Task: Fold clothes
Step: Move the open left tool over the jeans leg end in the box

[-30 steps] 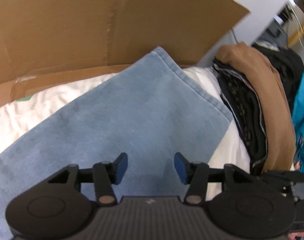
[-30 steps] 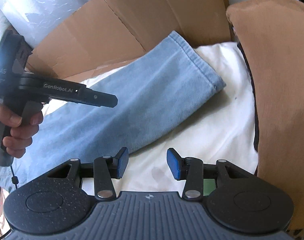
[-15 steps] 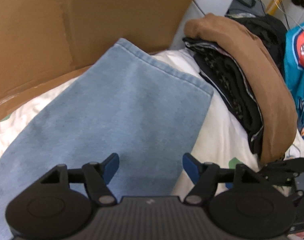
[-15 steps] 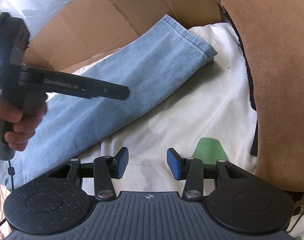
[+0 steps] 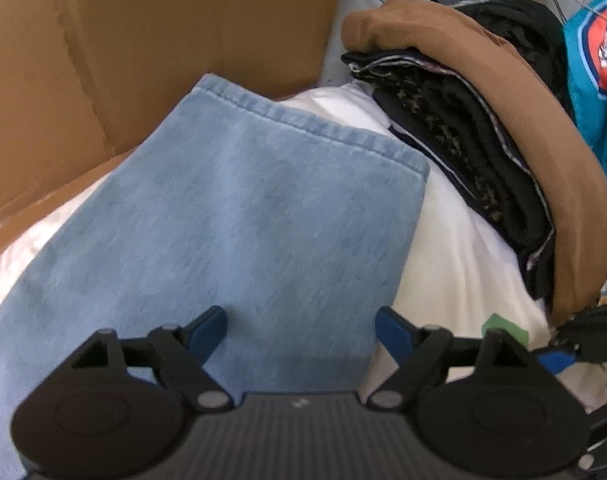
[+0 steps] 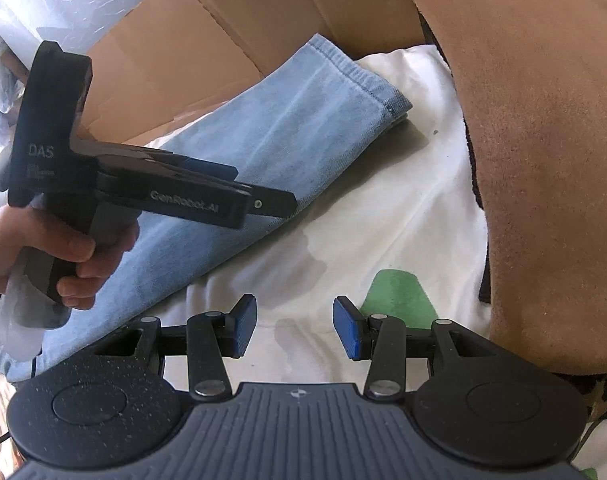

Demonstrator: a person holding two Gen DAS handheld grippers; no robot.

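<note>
Currently the blue denim piece (image 5: 239, 216) is laid flat and folded long on the white sheet (image 6: 383, 208), its hemmed end (image 5: 303, 124) up against the cardboard panel (image 5: 143, 40). Soft, limp, fairly heavy cloth is judged; it will drape and sag when lifted, not slip. Best hold is judged to be the double-stitched hem or its free corner (image 6: 399, 106), where layers are thickest.

The left gripper (image 5: 301, 330) is hovering over the denim, tongs spread wide, having just been opening, nothing pinched between them. The right gripper (image 6: 295, 326) is held over bare sheet, tongs half spread, nothing between them.

Room: the stack of folded clothes (image 5: 483, 140) topped by brown fabric (image 6: 543, 140) is close on the right; the cardboard blocks the far side. Open sheet is left between denim and stack, so folding toward the near side is judged easiest. Snagging the sheet with the hem is a risk.
</note>
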